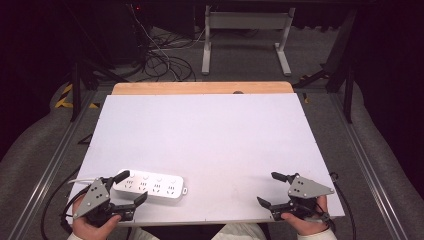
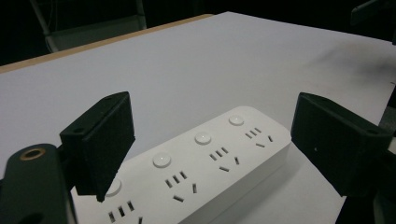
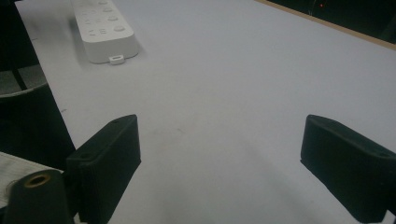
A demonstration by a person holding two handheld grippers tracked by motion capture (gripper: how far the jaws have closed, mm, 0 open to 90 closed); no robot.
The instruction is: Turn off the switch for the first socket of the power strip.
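Observation:
A white power strip (image 1: 150, 184) with several sockets and round buttons lies flat near the front left of the white table top (image 1: 210, 135). My left gripper (image 1: 131, 187) is open, its jaws spread over the strip's left end without closing on it. In the left gripper view the power strip (image 2: 205, 158) runs between the two black jaws. My right gripper (image 1: 269, 189) is open at the front right, above bare table. The right gripper view shows the power strip (image 3: 103, 29) far off at the upper left.
A wooden table edge (image 1: 200, 88) shows beyond the white board. Behind it stand a white table frame (image 1: 245, 35) and loose cables (image 1: 160, 60) on the floor. A white cable (image 1: 80, 179) leaves the strip's left end.

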